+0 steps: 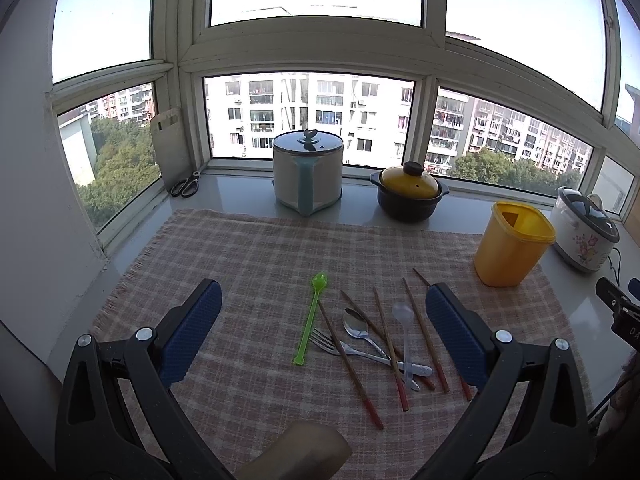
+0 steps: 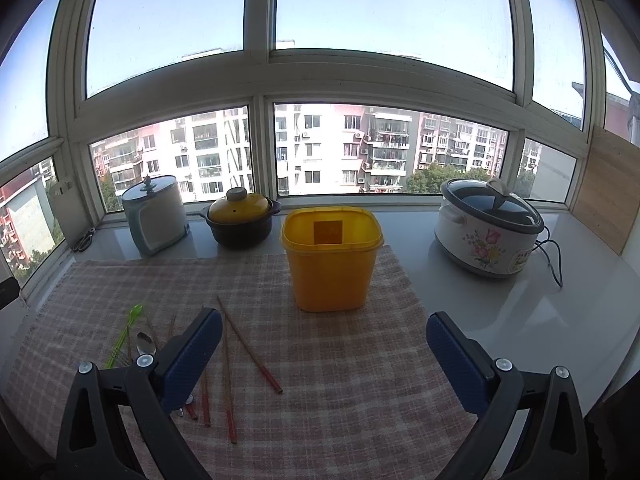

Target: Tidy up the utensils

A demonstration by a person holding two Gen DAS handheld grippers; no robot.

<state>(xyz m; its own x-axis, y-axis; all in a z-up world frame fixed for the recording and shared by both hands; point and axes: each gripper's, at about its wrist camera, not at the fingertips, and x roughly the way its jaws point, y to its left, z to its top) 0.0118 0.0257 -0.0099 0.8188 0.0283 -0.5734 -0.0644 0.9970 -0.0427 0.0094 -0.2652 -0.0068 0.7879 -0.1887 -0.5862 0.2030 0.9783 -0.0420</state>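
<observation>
My left gripper (image 1: pixel 323 328) jaws wide, empty, above utensil pile (image 1: pixel 376 344) on desk cloth, left of yellow bin (image 1: pixel 512 248). Chopsticks' (image 1: pixel 424 340) long axes run away from jaws. Left nearer. Right gripper (image 2: pixel 323 364) wide, empty, facing bin.

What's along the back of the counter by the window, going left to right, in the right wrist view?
Scissors → white lidded pot → yellow-lidded black casserole → floral slow cooker → wooden board.

Only "DA" reads, white letters on the black device (image 1: pixel 628 320) (cut off at the frame edge).
</observation>
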